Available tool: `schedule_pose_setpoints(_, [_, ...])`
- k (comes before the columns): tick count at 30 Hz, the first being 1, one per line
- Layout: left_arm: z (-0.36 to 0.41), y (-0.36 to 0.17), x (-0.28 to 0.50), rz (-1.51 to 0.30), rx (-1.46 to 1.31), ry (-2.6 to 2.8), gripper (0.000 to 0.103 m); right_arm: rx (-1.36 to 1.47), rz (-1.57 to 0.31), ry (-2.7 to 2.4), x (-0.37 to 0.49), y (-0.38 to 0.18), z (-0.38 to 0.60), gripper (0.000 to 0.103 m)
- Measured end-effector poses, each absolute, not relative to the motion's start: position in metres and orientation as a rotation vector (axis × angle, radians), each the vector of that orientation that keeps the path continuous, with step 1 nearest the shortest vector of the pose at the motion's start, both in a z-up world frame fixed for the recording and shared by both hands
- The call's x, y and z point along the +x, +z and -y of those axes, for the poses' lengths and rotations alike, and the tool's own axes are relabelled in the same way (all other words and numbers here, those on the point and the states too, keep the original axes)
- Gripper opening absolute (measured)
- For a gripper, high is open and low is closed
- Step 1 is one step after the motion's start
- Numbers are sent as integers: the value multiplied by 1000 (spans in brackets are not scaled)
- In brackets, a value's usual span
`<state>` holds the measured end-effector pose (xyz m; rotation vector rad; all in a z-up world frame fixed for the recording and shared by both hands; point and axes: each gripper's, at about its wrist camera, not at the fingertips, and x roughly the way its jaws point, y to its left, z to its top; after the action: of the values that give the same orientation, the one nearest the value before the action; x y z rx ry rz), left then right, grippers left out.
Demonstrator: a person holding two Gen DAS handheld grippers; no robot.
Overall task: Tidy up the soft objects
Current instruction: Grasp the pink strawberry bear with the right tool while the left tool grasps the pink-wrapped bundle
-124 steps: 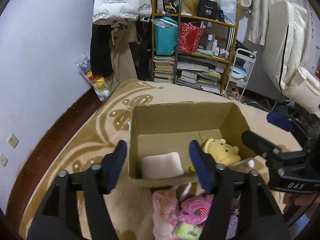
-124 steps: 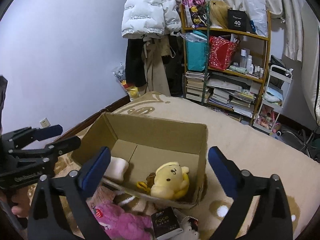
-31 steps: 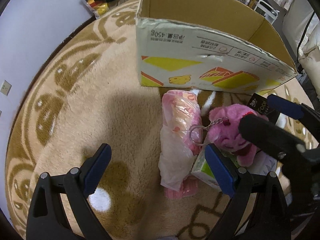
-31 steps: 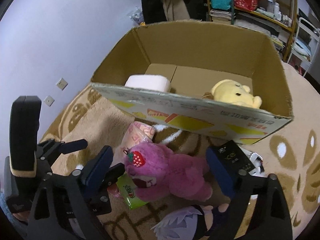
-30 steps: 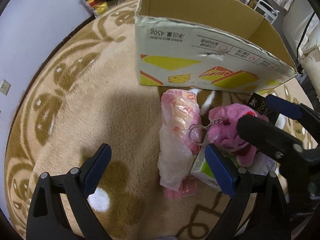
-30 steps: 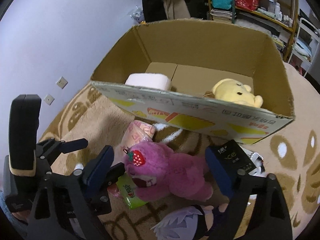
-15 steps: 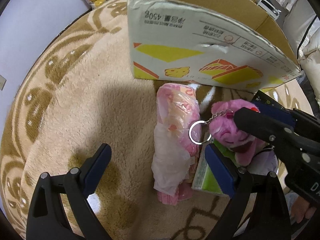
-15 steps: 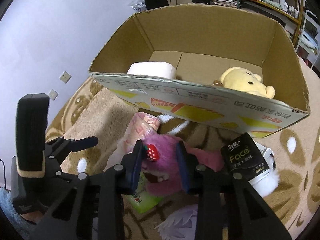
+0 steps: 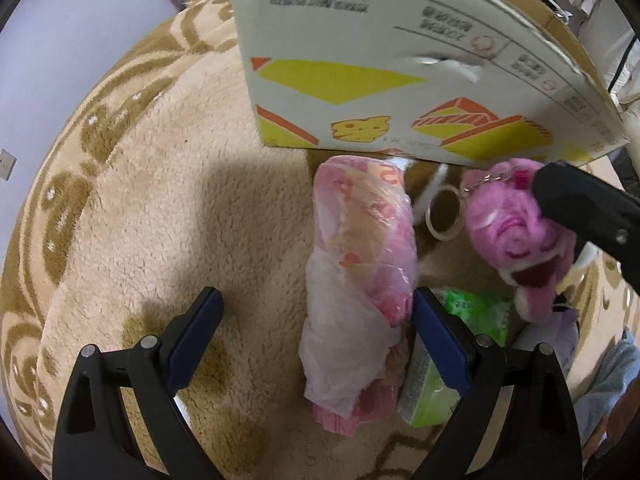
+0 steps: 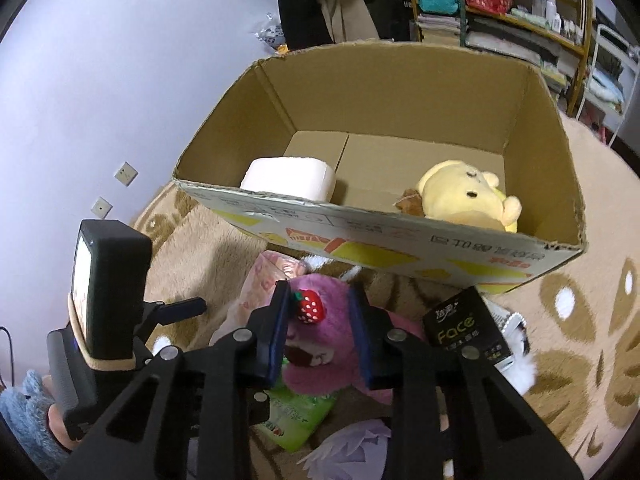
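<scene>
My right gripper (image 10: 318, 328) is shut on the head of a pink plush bear (image 10: 320, 344) with a red strawberry on top, lifted a little off the carpet in front of the cardboard box (image 10: 400, 240). The bear (image 9: 516, 240) with its key ring shows in the left wrist view too. My left gripper (image 9: 316, 332) is open, low over the carpet, around a pink plastic-wrapped bundle (image 9: 360, 264). Inside the box lie a white foam block (image 10: 288, 178) and a yellow plush toy (image 10: 464, 194).
A green tissue pack (image 9: 436, 364) lies beside the pink bundle. A black "Face" pack (image 10: 464, 328) and a white furry toy (image 10: 520, 360) lie right of the bear. A shelf (image 10: 500, 4) and hanging clothes stand behind the box. Beige patterned carpet (image 9: 160, 220) covers the floor.
My right gripper has closed on the pink bear's head and raised it. My left gripper has moved forward and lower towards the pink bundle and the box.
</scene>
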<state>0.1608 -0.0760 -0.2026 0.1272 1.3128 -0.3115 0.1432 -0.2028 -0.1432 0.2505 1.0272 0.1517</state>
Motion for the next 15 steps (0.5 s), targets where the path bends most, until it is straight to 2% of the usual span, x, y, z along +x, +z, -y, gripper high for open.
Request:
schedule_pose_setpoints(7, [76, -211, 162, -1301, 131, -301, 92, 289, -1037, 140, 142, -141, 209, 28])
schedule_pose_setpoints(15, [92, -224, 143, -1272, 221, -261, 81, 321, -1031, 136, 142, -142, 213, 27])
